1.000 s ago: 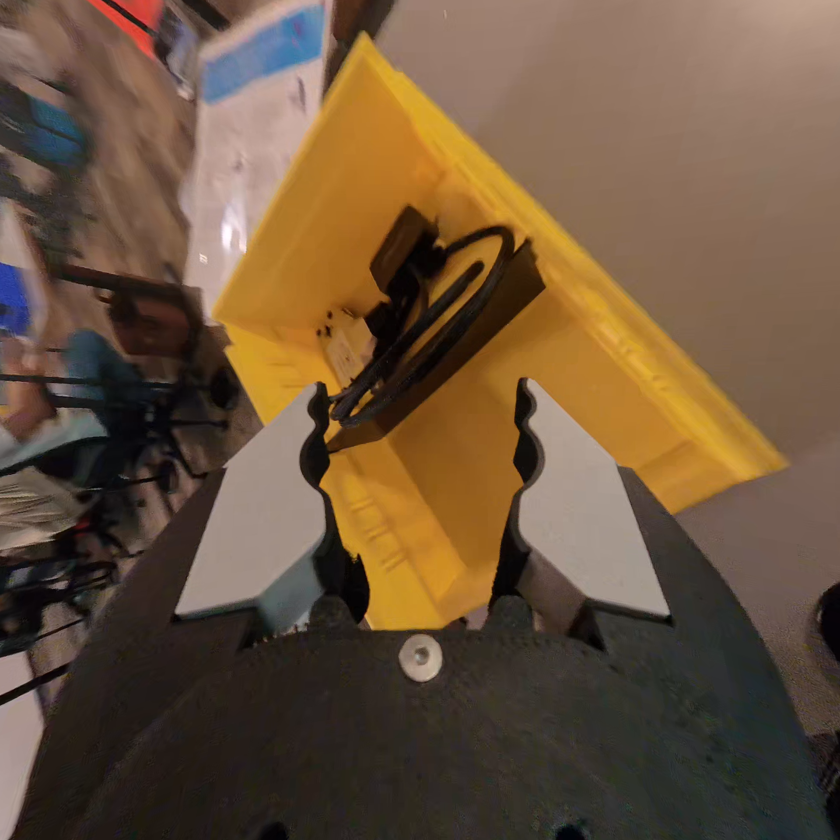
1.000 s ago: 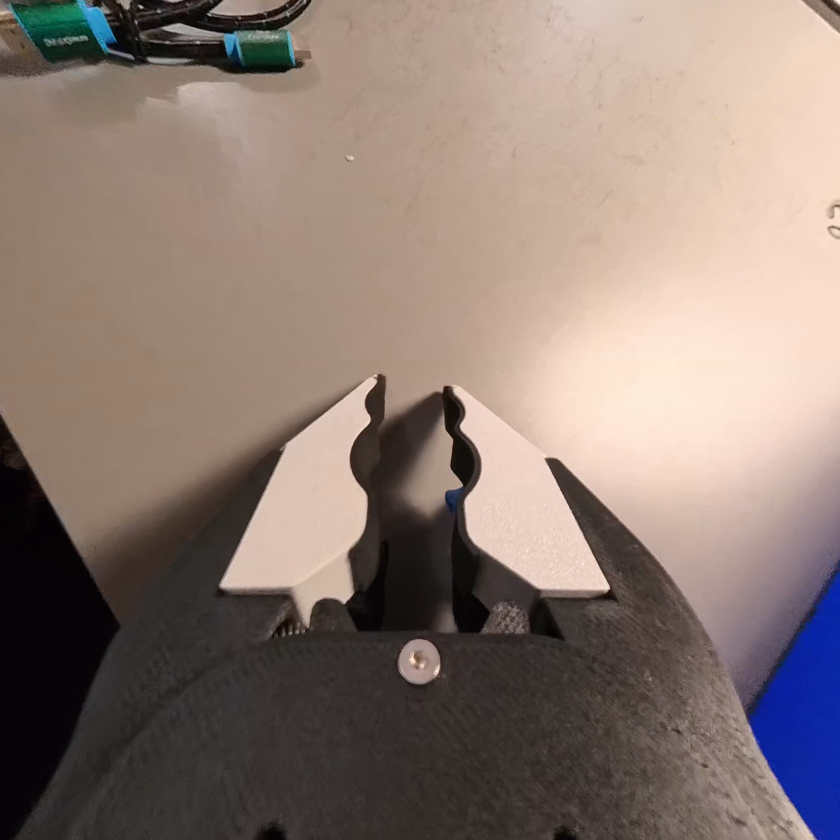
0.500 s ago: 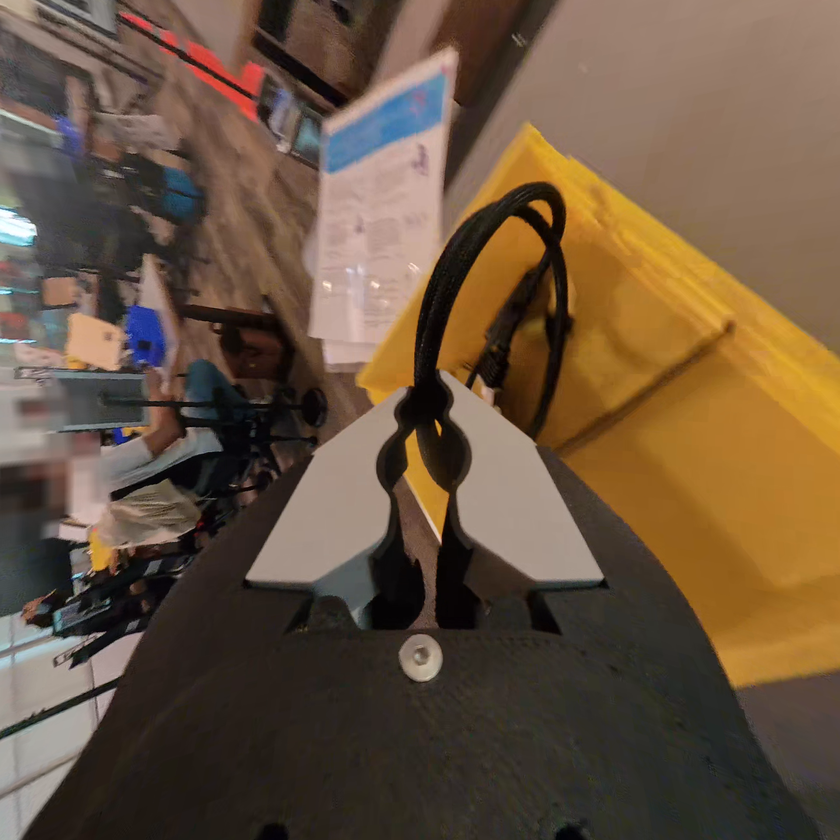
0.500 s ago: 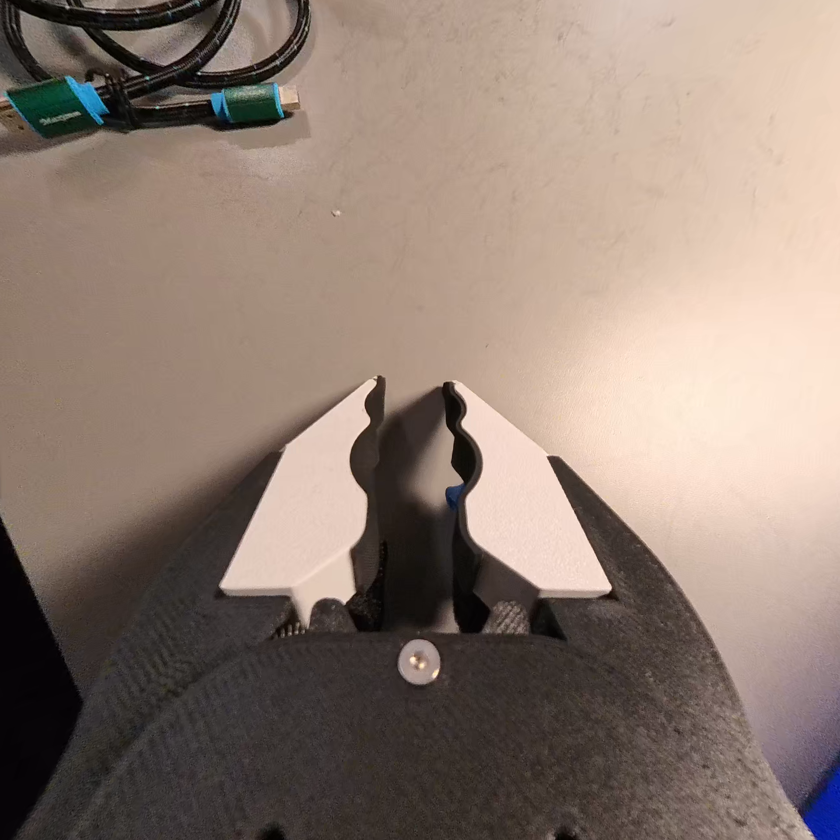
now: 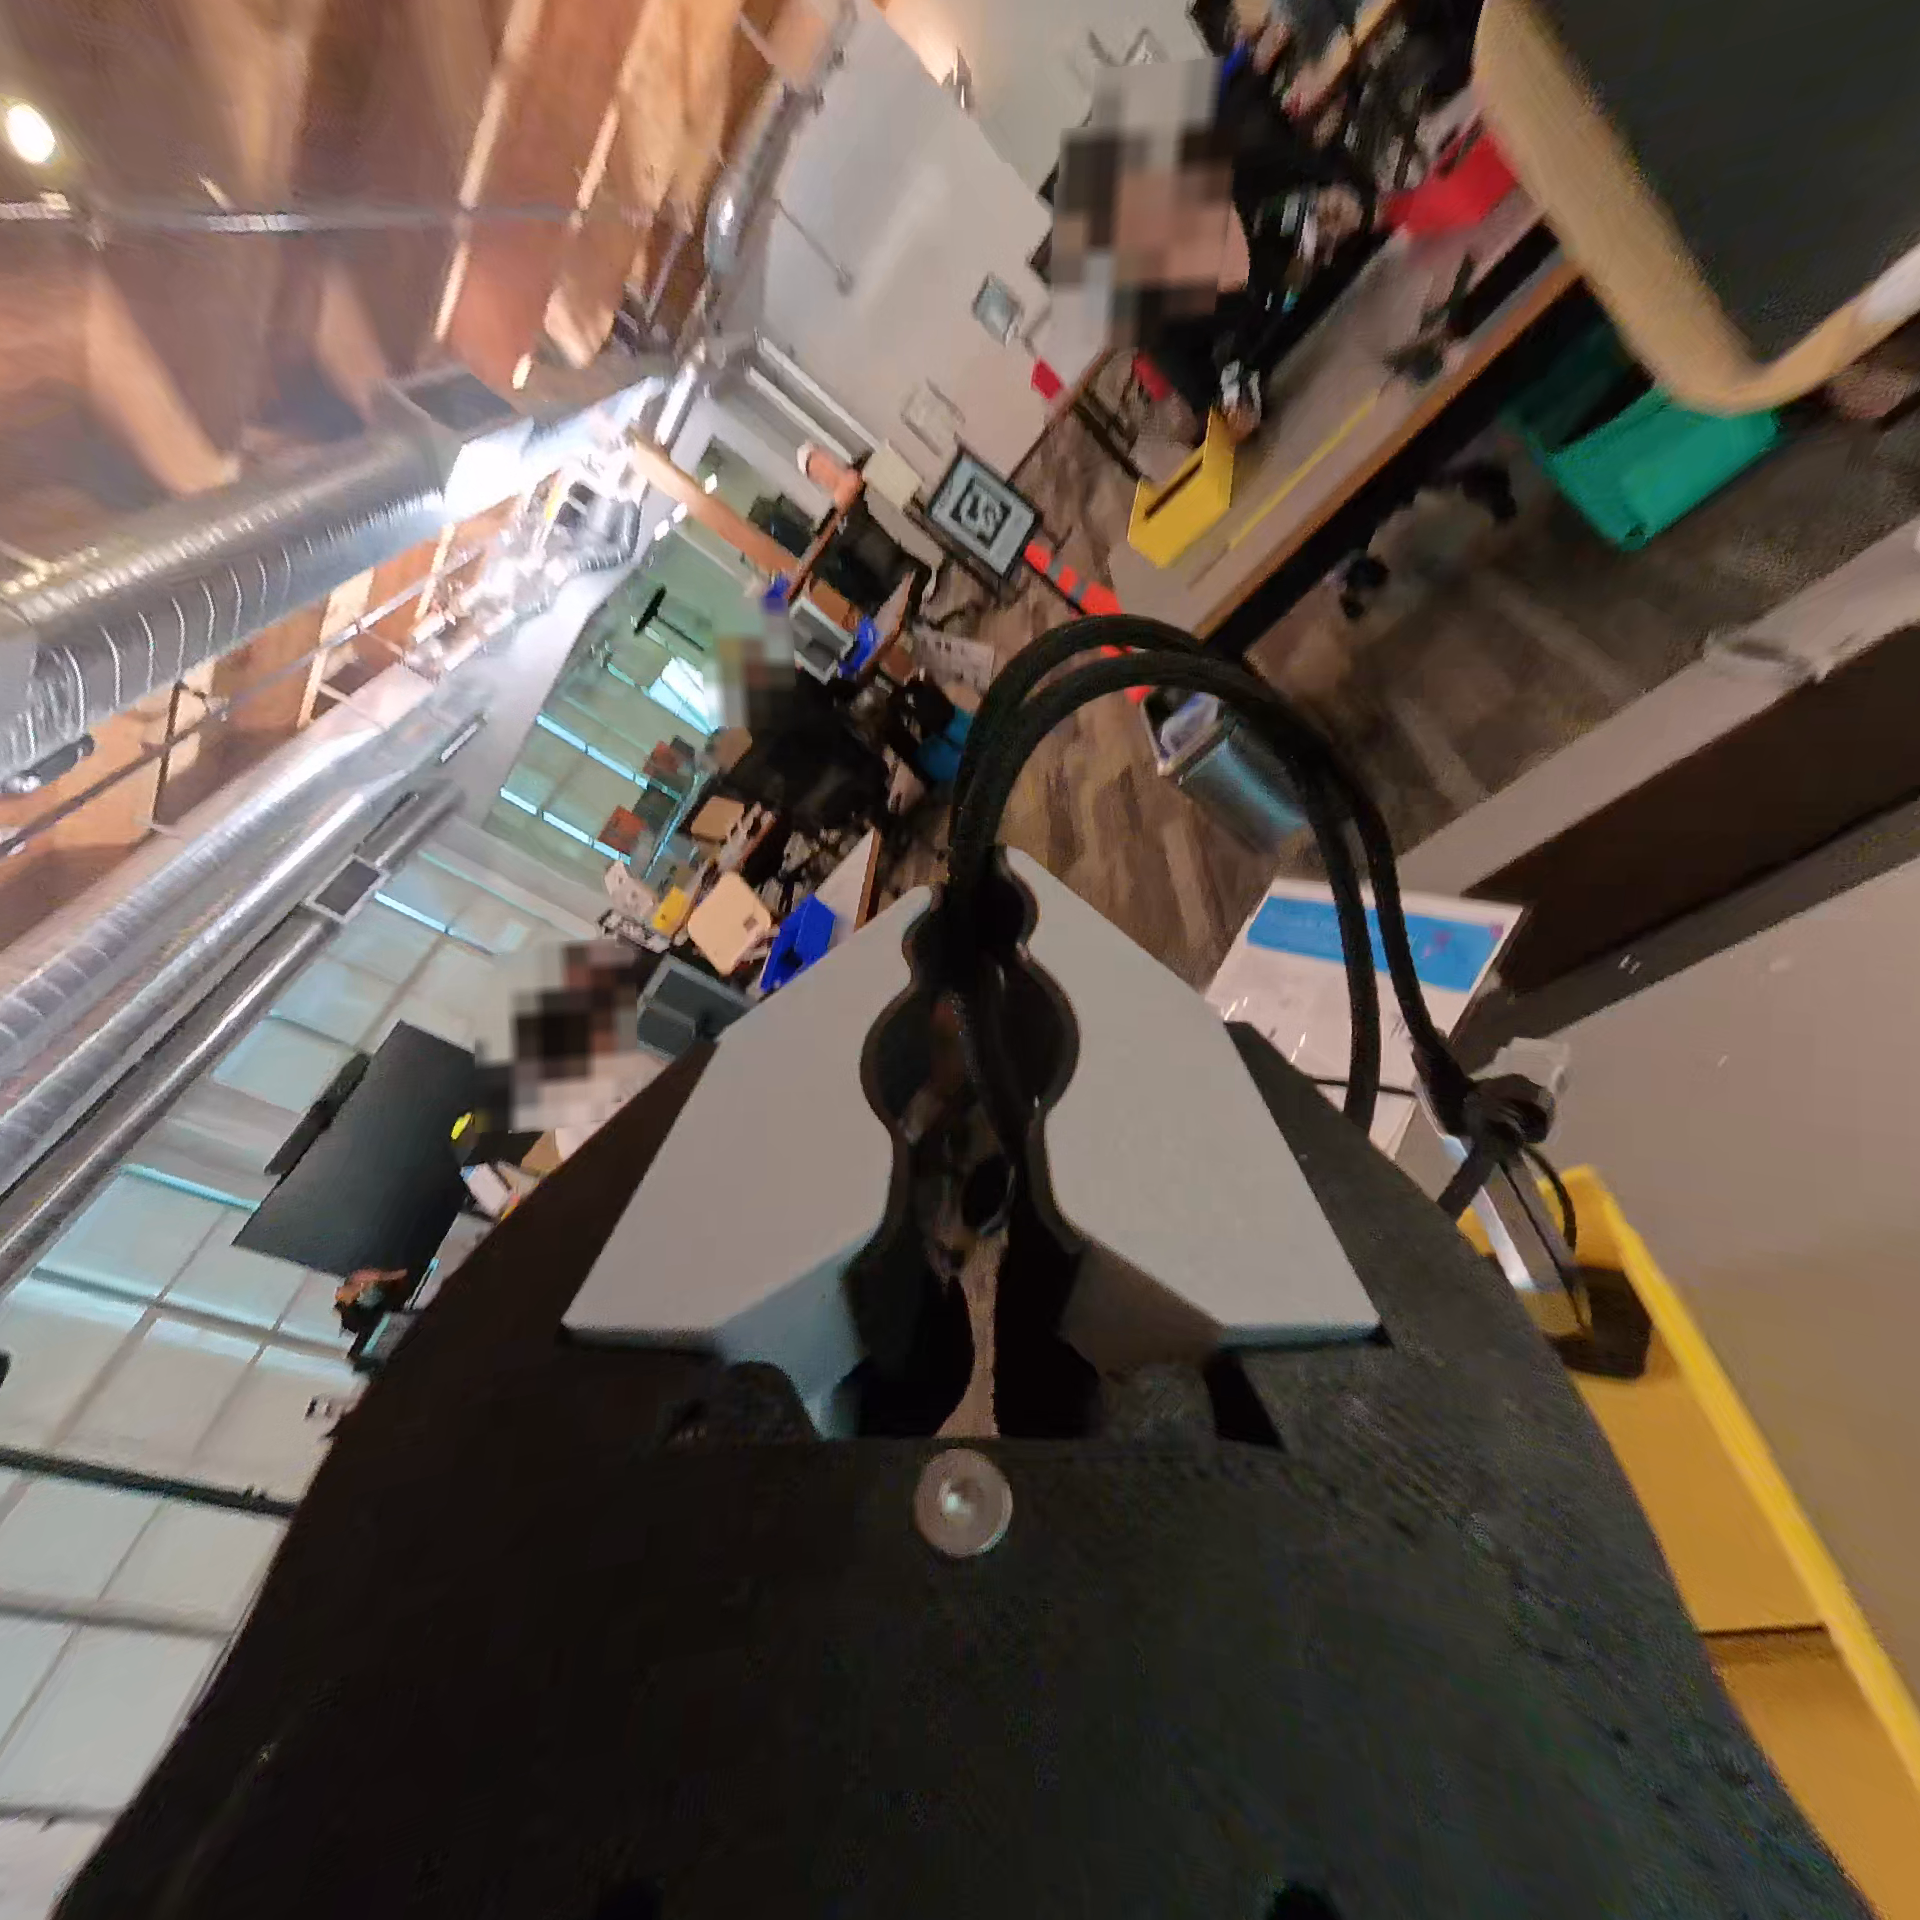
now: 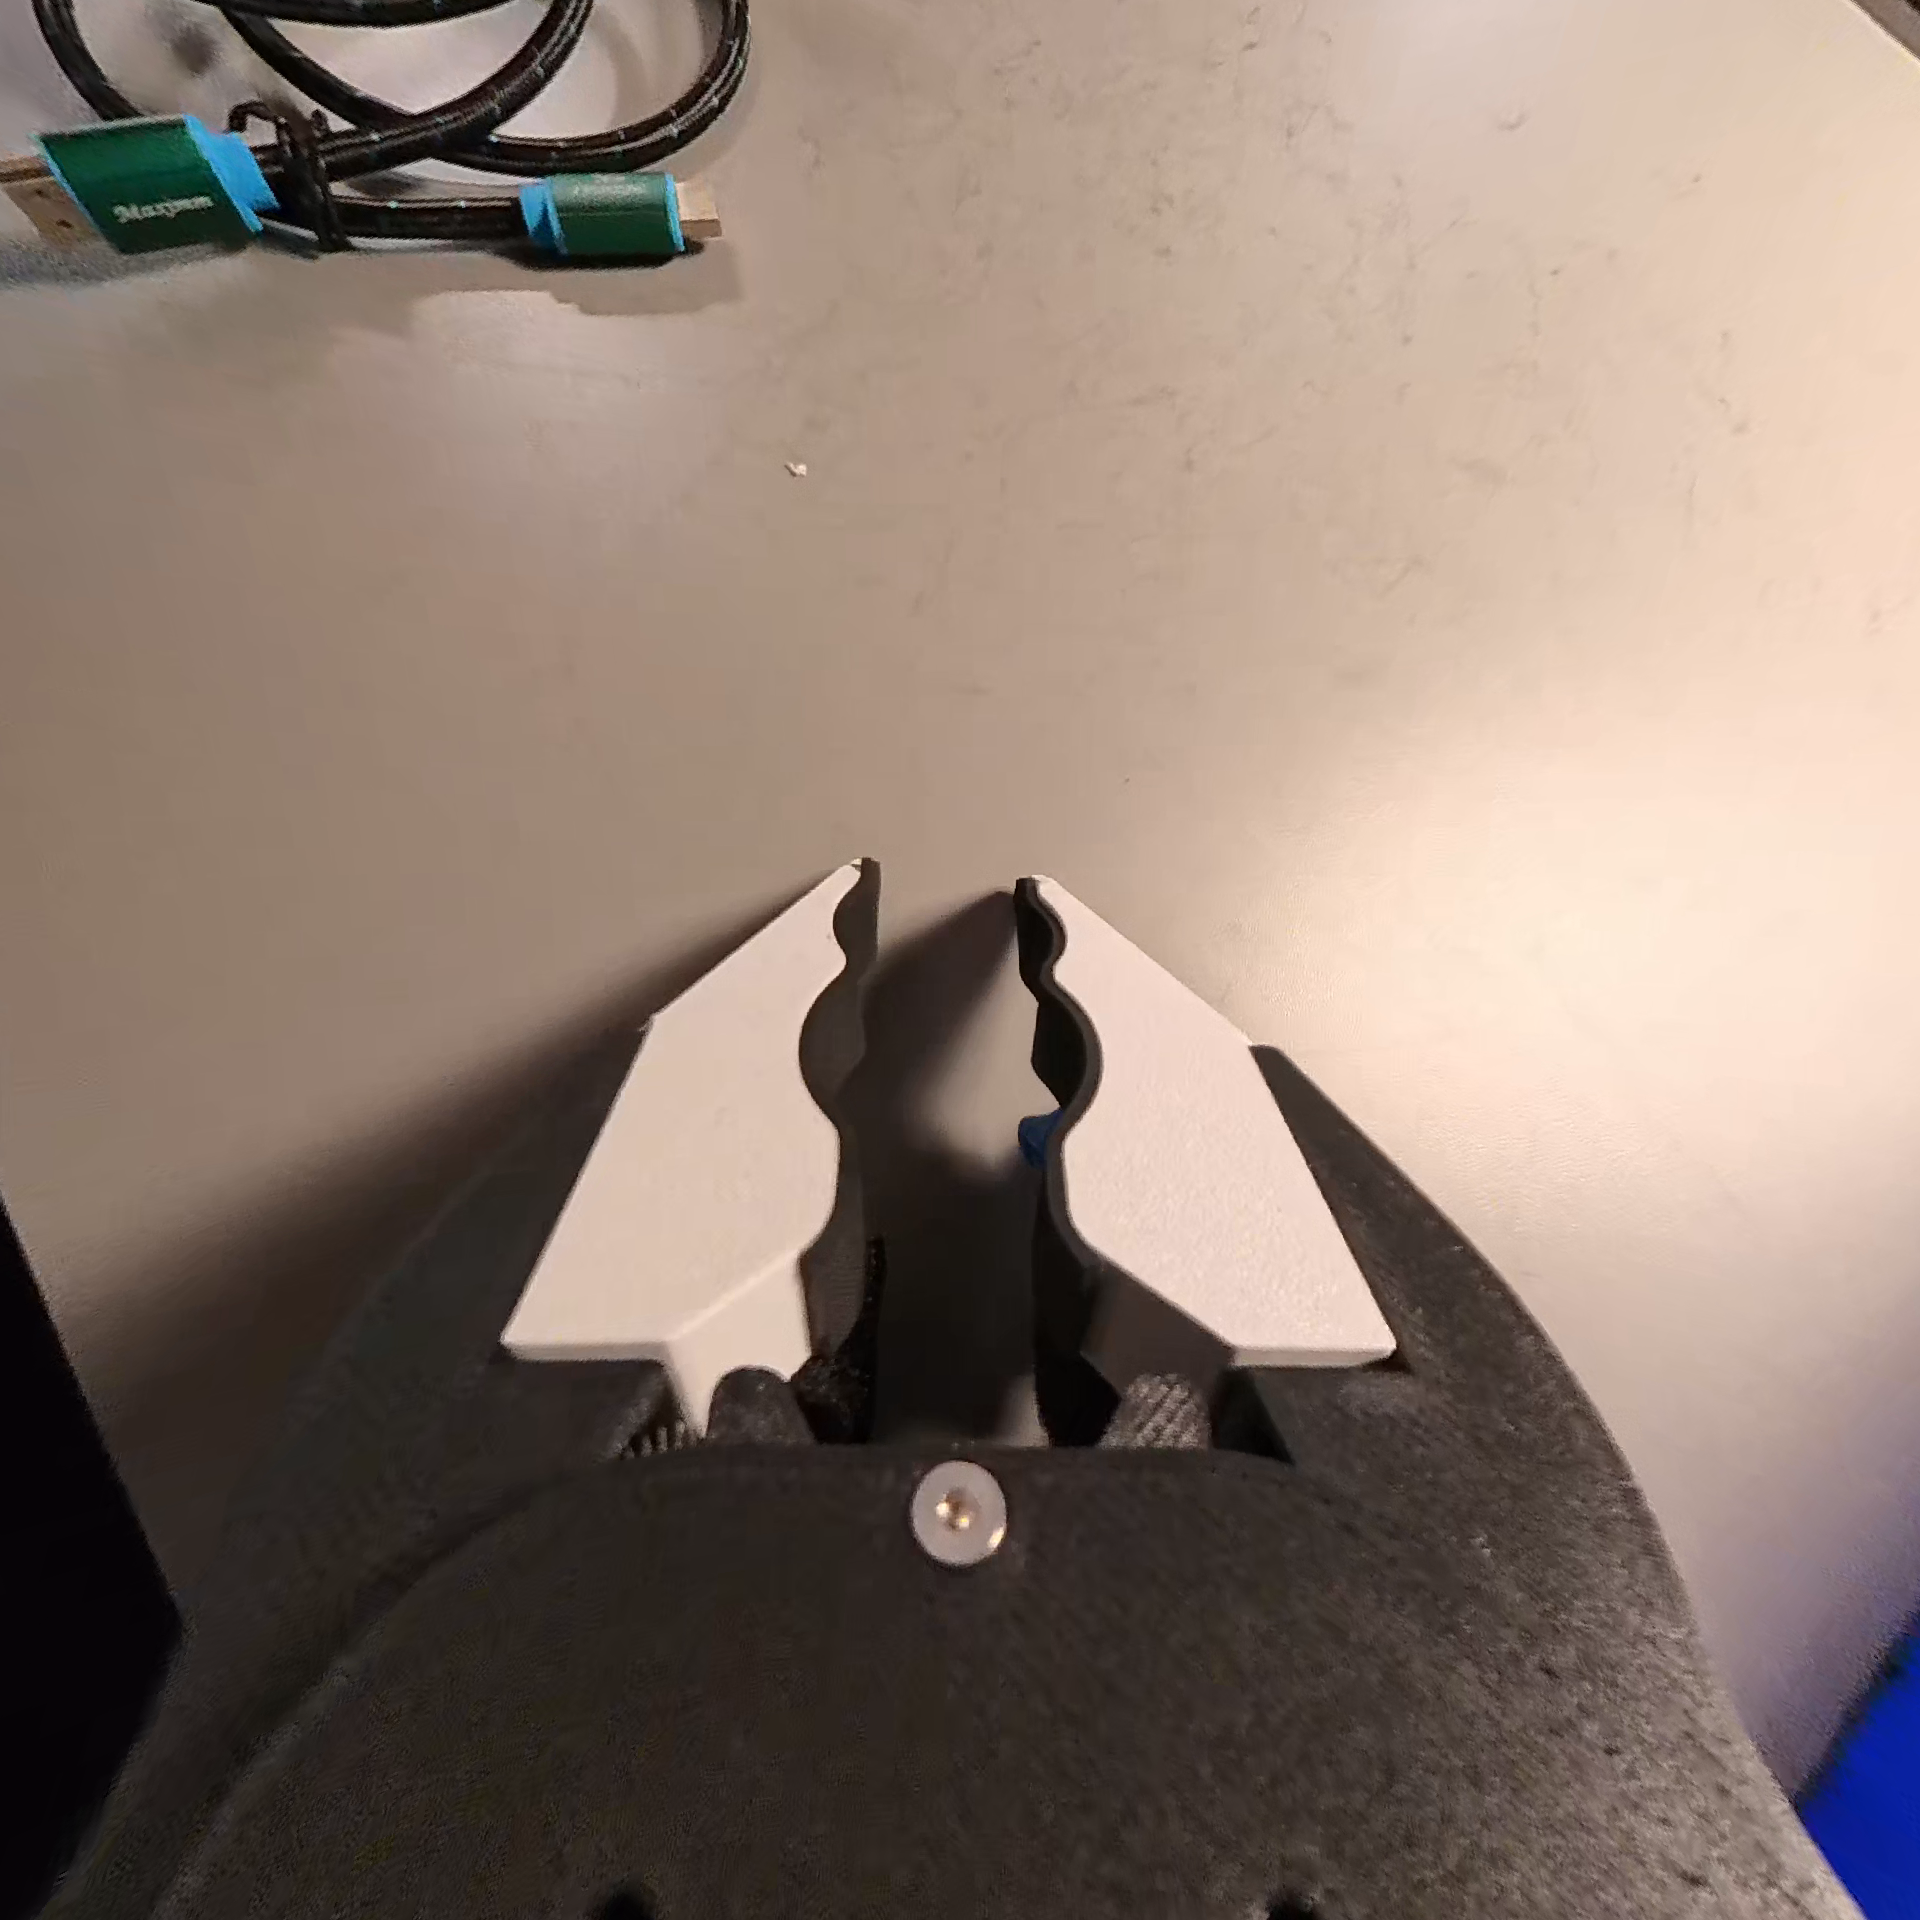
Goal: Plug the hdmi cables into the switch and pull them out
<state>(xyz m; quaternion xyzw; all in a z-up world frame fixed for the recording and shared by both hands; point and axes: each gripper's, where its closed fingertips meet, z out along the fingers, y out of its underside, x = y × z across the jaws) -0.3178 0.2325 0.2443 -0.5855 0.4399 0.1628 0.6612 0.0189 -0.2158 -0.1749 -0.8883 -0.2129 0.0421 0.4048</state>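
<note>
A: What is seen on the largest scale?

B: A pale worktop (image 6: 1351, 520) is shown bare beneath the right tongs (image 6: 945, 883), which are held slightly spread and empty; a yellow bin (image 5: 1714, 1507) is glimpsed at the edge of the left view.

A: What has changed?

B: A second ago the black cable (image 5: 1164, 675) lay coiled in the bin; it is now pinched between the closed left tongs (image 5: 971, 883) and lifted clear, its tied loop dangling.

A: And the other cable?

B: The green-ended hdmi cable (image 6: 416, 177) is left lying at the worktop's far corner; no switch is visible, so plugging is judged not yet begun.
</note>
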